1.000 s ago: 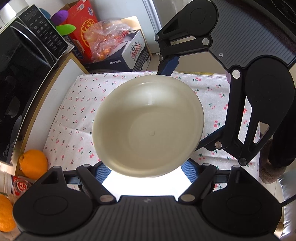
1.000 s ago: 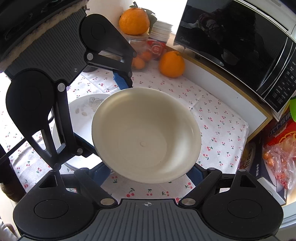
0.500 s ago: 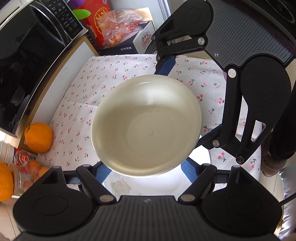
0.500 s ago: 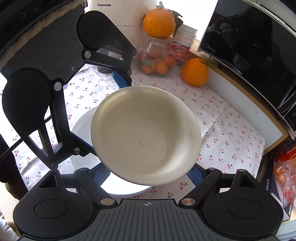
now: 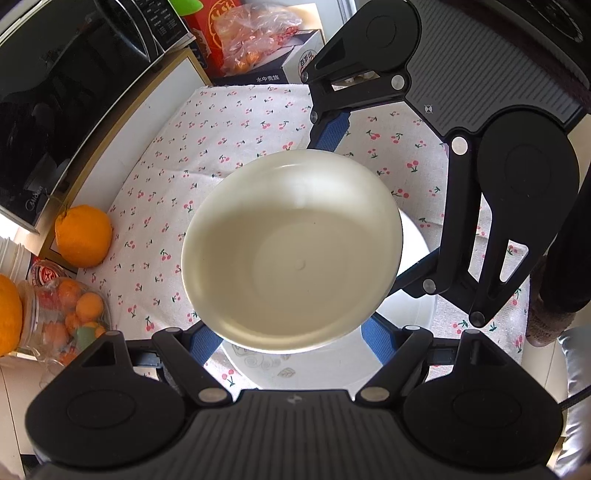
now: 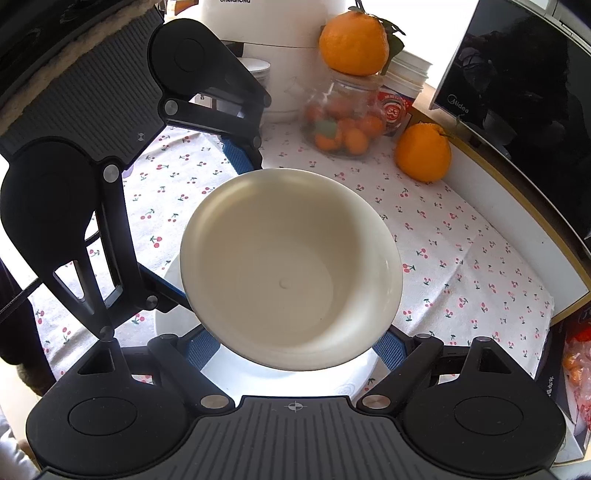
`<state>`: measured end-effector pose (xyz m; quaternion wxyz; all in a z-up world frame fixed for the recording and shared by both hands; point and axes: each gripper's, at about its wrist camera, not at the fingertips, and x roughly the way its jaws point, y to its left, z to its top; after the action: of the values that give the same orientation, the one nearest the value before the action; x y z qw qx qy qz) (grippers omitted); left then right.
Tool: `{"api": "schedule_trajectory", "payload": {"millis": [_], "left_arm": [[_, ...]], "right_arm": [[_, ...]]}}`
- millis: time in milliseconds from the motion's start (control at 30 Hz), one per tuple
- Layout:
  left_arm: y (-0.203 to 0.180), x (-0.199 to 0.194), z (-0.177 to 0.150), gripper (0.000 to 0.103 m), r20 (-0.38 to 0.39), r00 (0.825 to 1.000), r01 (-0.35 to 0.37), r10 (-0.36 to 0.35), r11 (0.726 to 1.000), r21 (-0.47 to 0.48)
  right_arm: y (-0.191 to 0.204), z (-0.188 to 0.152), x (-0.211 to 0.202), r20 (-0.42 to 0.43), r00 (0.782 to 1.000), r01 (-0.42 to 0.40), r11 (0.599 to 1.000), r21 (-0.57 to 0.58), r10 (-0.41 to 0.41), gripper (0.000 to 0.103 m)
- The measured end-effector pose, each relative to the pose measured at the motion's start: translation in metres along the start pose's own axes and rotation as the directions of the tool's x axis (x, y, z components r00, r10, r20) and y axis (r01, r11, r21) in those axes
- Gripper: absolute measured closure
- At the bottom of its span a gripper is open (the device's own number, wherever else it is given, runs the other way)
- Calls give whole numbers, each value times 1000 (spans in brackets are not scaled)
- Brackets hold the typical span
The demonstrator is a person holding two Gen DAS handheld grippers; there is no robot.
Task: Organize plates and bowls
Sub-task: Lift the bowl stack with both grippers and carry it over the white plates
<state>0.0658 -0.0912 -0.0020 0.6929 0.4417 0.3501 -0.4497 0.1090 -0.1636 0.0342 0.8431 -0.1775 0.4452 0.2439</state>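
A cream bowl (image 5: pixel 291 251) hangs in the air between my two grippers, also seen in the right wrist view (image 6: pixel 291 269). My left gripper (image 5: pixel 291 336) holds its near rim with blue pads on both sides. My right gripper (image 6: pixel 291 347) holds the opposite rim the same way. Each gripper shows in the other's view, the right gripper (image 5: pixel 436 155) and the left gripper (image 6: pixel 122 166). Below the bowl a white plate (image 5: pixel 295 369) with a faint flower print lies on the cherry-print cloth (image 5: pixel 207 155); it also shows in the right wrist view (image 6: pixel 173 317).
A black microwave (image 5: pixel 55 92) stands along one side. A large orange (image 5: pixel 83 236) and a jar of small oranges (image 5: pixel 62 317) sit by it. Boxes and a bag of fruit (image 5: pixel 251 33) stand at the cloth's far end. A white appliance (image 6: pixel 273 37) stands behind the jar.
Both grippers have carried the bowl along the table towards the jar and oranges. The white plate has come into view underneath the bowl.
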Motion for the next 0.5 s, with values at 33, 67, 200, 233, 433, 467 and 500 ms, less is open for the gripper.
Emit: {"api": "schedule_trajectory", "payload": {"millis": [33, 67, 200, 233, 433, 467, 500], "left_arm": [[0, 1, -1, 25, -2, 1000, 2, -2, 1000, -3], [0, 2, -2, 25, -4, 1000, 4, -4, 1000, -5], [1, 8, -4, 25, -14, 1000, 13, -13, 1000, -9], [1, 9, -5, 25, -16, 1000, 14, -14, 1000, -10], [4, 16, -8, 25, -20, 1000, 23, -23, 999, -24], [4, 17, -8, 25, -22, 999, 25, -25, 999, -24], [4, 18, -8, 25, -22, 999, 26, -27, 999, -25]], "right_arm": [[0, 1, 2, -4, 1000, -3, 1000, -1, 3, 14], [1, 1, 3, -9, 1000, -5, 1000, -1, 5, 14], [3, 1, 10, -28, 1000, -9, 1000, -11, 8, 14], [3, 1, 12, -32, 999, -10, 1000, -11, 10, 14], [4, 4, 17, -49, 999, -12, 1000, -19, 11, 14], [4, 4, 17, -52, 999, -13, 1000, -21, 12, 14], [4, 4, 17, -55, 998, -14, 1000, -23, 13, 14]]}}
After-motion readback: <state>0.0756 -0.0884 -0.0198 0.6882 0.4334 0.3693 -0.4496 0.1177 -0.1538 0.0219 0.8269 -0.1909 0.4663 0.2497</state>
